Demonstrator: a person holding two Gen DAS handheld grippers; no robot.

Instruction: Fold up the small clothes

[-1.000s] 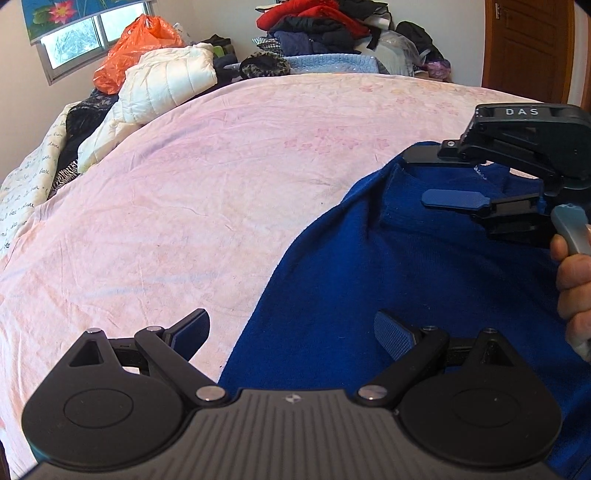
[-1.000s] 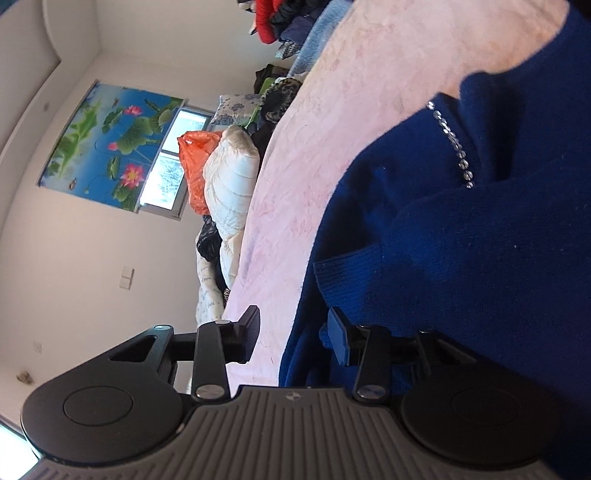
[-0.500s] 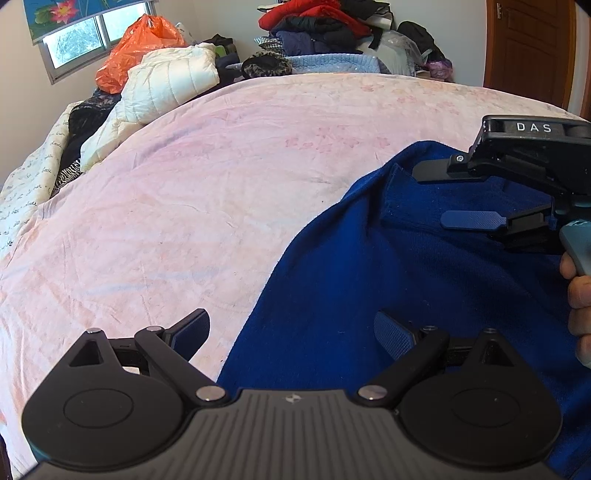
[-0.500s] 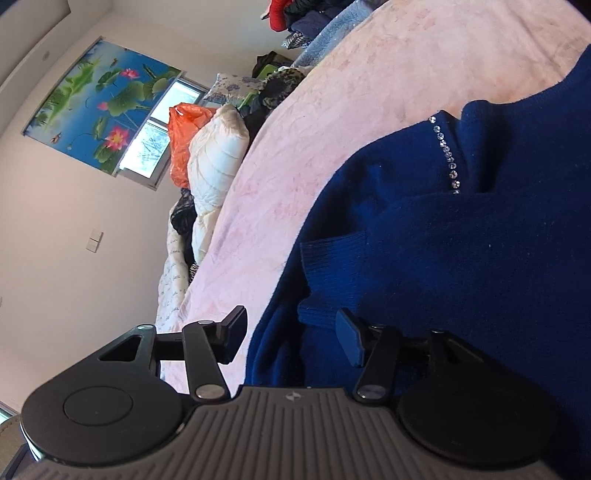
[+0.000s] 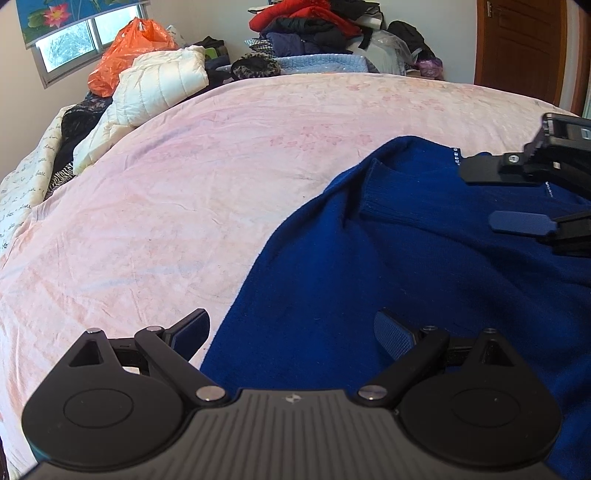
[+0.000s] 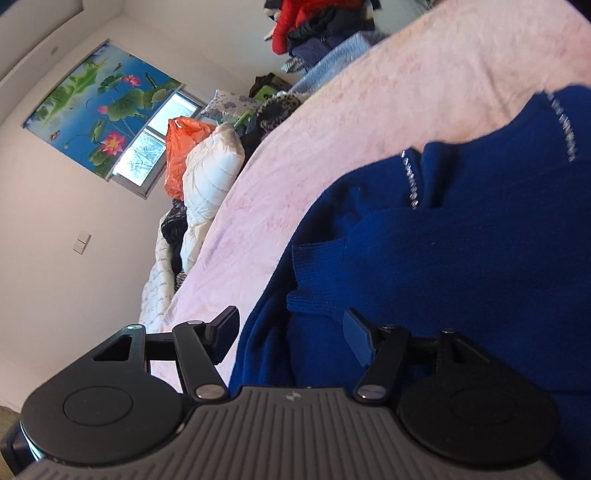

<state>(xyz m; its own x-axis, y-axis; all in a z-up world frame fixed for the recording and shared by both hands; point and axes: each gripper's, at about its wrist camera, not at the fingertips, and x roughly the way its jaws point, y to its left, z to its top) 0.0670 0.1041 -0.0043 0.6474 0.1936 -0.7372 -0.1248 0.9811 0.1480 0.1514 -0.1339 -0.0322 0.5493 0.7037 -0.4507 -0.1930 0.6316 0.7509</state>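
Note:
A dark blue knit sweater (image 5: 388, 266) lies on the pink bedsheet (image 5: 184, 177), with a sleeve cuff (image 5: 380, 192) folded onto its body. My left gripper (image 5: 291, 332) is open and empty, hovering low over the sweater's left edge. My right gripper (image 5: 480, 199) shows at the right edge of the left wrist view, open above the sweater. In the right wrist view the right gripper (image 6: 290, 336) is open and empty, tilted sideways over the sweater (image 6: 461, 258) next to the cuff (image 6: 317, 273). A rhinestone trim (image 6: 410, 181) lines the neckline.
A white puffer jacket (image 5: 155, 96) and an orange plastic bag (image 5: 129, 51) sit at the bed's far left. A pile of clothes (image 5: 314, 33) lies at the far end. A brown door (image 5: 524, 48) stands at the far right.
The right gripper has pulled back to the right across the sweater and rolled, its jaws staying open. The left gripper has barely moved.

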